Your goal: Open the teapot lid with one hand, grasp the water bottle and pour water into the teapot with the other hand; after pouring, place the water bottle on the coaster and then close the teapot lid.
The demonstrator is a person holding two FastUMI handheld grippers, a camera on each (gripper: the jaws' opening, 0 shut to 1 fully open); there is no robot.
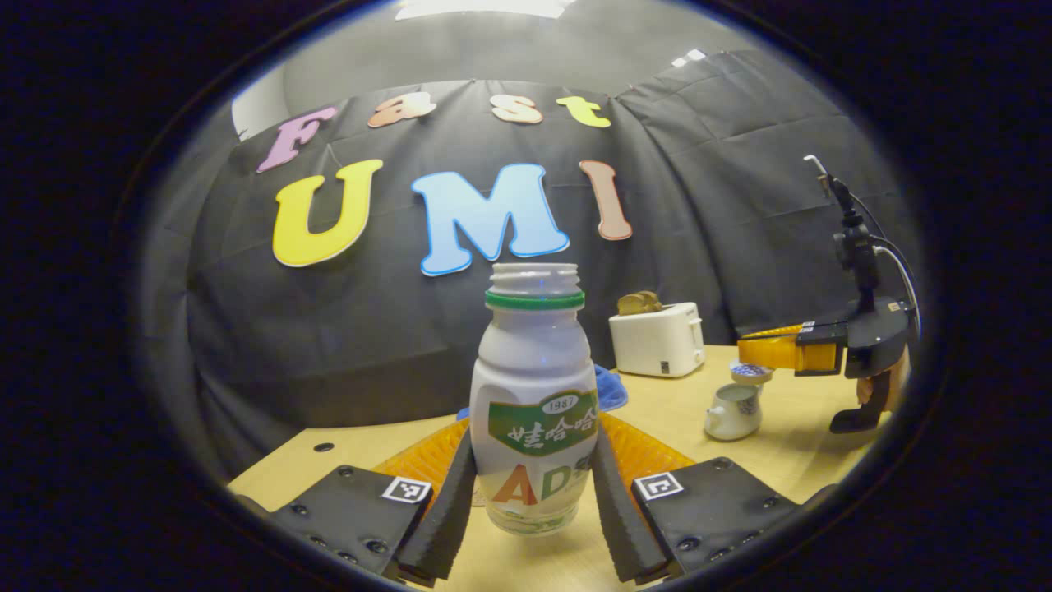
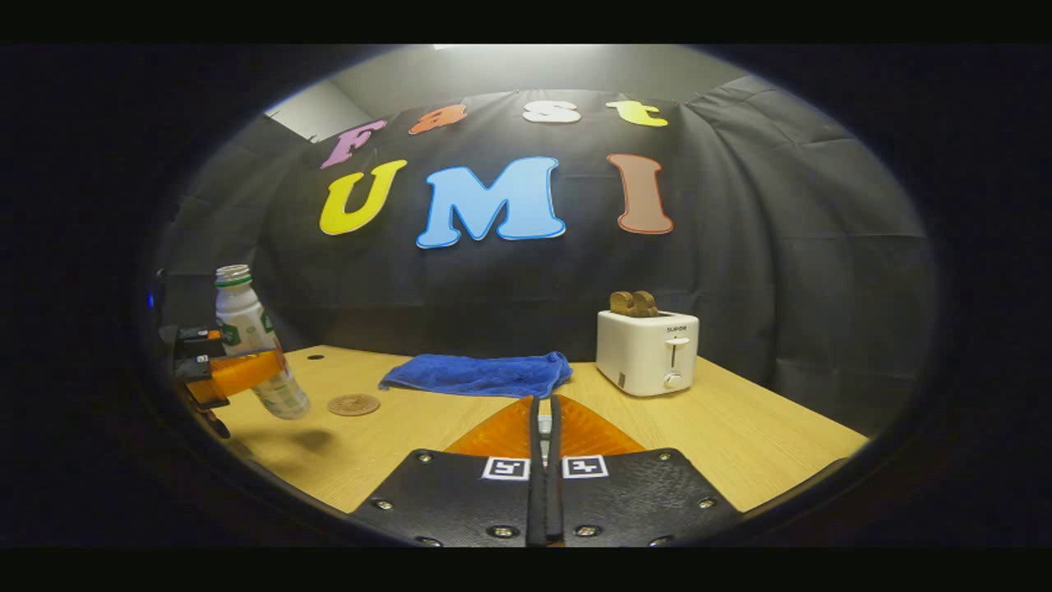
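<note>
while left tool [image 1: 532, 493] grips bottle [image 1: 534, 403] — lid [image 1: 751, 372] lifted.

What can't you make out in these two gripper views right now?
- Water level in the white plastic water bottle, left gripper view: opaque body and label hide it.
- What the right gripper pinches, right gripper view: its closed fingers cover it.
- Inside the small white ceramic teapot, left gripper view: too small and far.

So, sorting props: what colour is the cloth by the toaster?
Blue; the cloth shows best in the right gripper view.
</note>
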